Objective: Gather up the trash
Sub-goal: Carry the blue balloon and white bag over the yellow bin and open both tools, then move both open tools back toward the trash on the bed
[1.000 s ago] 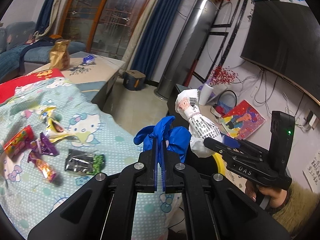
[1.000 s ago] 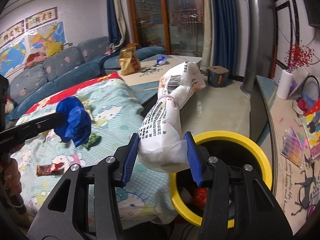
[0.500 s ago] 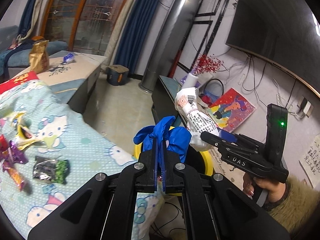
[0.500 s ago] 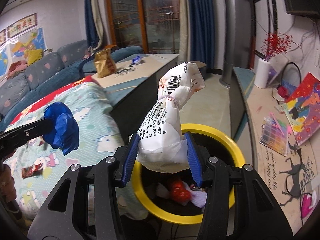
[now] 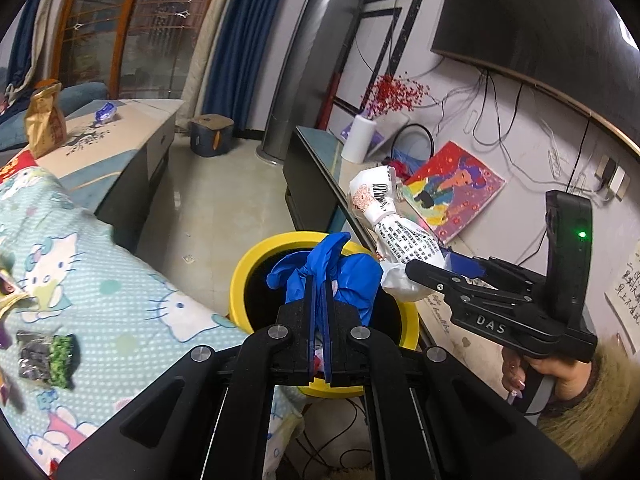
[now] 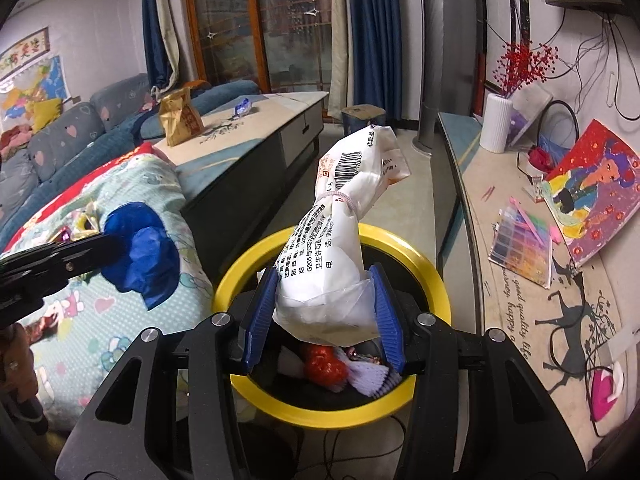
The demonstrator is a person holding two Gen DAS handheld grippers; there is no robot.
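A yellow-rimmed black bin [image 5: 244,276] [image 6: 424,268] stands on the floor between the bed and a low TV bench. My left gripper [image 5: 319,280] is shut on a crumpled blue glove [image 5: 356,276] [image 6: 140,256] and holds it over the bin's mouth. My right gripper [image 6: 324,300] is shut on a white printed bag [image 6: 340,248] [image 5: 400,236], tied off near its top, upright above the bin. Red and white rubbish [image 6: 324,364] lies inside the bin. Snack wrappers [image 5: 48,356] lie on the bedspread at the left.
The cartoon-cat bedspread [image 5: 120,300] borders the bin on the left. The low bench [image 6: 516,280] on the right carries a painting [image 6: 592,196], a white vase [image 6: 496,120] and paint sheets. A coffee table [image 6: 248,128] with a brown paper bag [image 6: 180,120] stands behind. Cables trail on the floor under the bin.
Both grippers have swung from above the bed toward the bin and dropped a little. The glove and the white bag now hang over the bin's opening; both grips are unchanged.
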